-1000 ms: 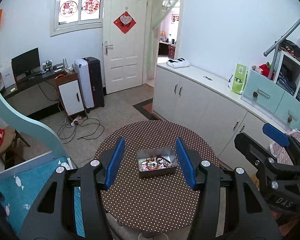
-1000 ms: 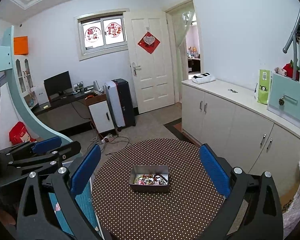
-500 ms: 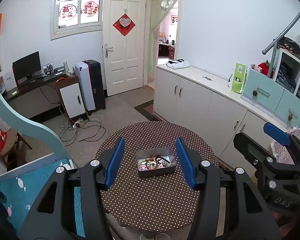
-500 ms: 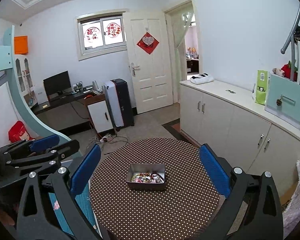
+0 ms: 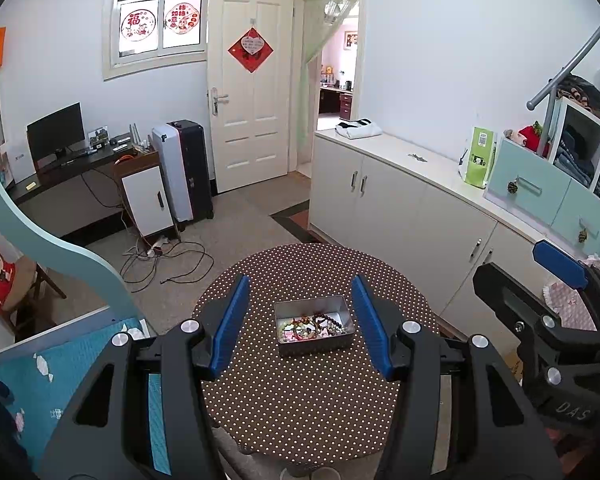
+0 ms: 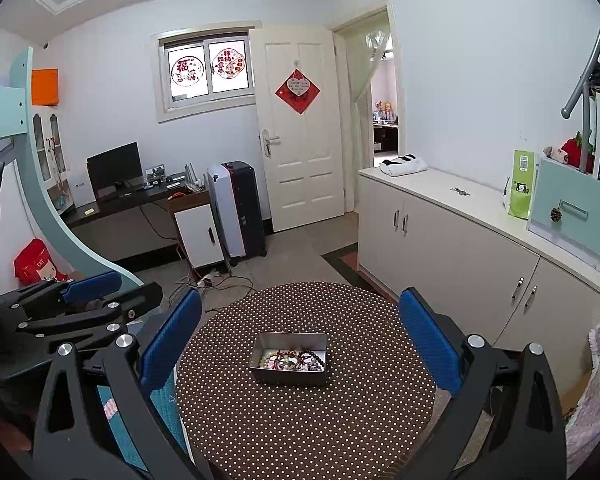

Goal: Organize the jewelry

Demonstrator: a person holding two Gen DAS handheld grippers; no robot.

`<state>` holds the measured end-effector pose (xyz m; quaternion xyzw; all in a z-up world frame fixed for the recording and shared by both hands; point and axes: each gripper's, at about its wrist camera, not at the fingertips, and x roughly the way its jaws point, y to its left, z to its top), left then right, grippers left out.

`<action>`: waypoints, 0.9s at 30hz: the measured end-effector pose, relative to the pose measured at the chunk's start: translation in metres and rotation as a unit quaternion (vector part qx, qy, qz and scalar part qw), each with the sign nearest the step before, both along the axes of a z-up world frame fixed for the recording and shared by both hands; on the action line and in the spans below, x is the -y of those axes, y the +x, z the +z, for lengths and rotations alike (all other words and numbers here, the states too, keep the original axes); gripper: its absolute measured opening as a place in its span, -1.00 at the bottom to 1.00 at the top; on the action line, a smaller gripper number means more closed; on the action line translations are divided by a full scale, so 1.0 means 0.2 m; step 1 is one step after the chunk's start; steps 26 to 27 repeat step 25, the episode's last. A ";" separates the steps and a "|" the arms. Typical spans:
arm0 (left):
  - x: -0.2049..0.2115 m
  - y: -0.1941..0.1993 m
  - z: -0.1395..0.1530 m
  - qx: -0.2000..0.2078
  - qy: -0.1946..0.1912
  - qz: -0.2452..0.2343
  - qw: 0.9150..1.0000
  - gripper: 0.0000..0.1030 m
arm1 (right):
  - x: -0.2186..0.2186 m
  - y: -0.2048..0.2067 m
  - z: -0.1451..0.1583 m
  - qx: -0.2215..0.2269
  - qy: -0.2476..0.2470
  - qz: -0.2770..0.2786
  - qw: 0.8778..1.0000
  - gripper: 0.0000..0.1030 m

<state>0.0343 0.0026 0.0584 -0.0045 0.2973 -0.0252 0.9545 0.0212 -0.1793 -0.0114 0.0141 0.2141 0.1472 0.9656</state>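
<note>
We hold the left gripper (image 5: 300, 328) above the near side of the round polka-dot table (image 5: 300, 408), its blue pads spread wide and gripping nothing. The open metal tin (image 5: 313, 330) sits between and just beyond those pads, and the jewelry (image 5: 312, 325), a tangle of beaded bracelets and small pieces, lies heaped inside it. Further right, the right gripper (image 6: 300, 344) hangs likewise released and empty, the tin (image 6: 289, 357) centred between its fingers, well ahead of them.

Jewelry heaped in the tin would fit both pieces waiting to be sorted out and pieces already gathered in, so we judge no further. Any reach into the tin should come straight down over one strand, pads narrowed to clear the tin walls.

Against a second ago, both views have barely shifted; the tin sits slightly lower in the right view.
</note>
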 end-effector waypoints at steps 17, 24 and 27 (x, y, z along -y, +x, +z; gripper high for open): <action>0.02 0.02 -0.01 0.001 0.004 -0.004 1.000 0.06 | -0.01 0.01 -0.02 -0.001 -0.005 -0.005 1.000 0.85; 0.02 0.03 -0.02 -0.003 0.001 -0.003 1.000 0.14 | -0.01 0.02 -0.03 -0.005 0.000 -0.004 1.000 0.85; 0.02 0.04 -0.03 -0.003 0.001 -0.003 1.000 0.14 | -0.01 0.02 -0.03 -0.007 0.001 -0.003 1.000 0.85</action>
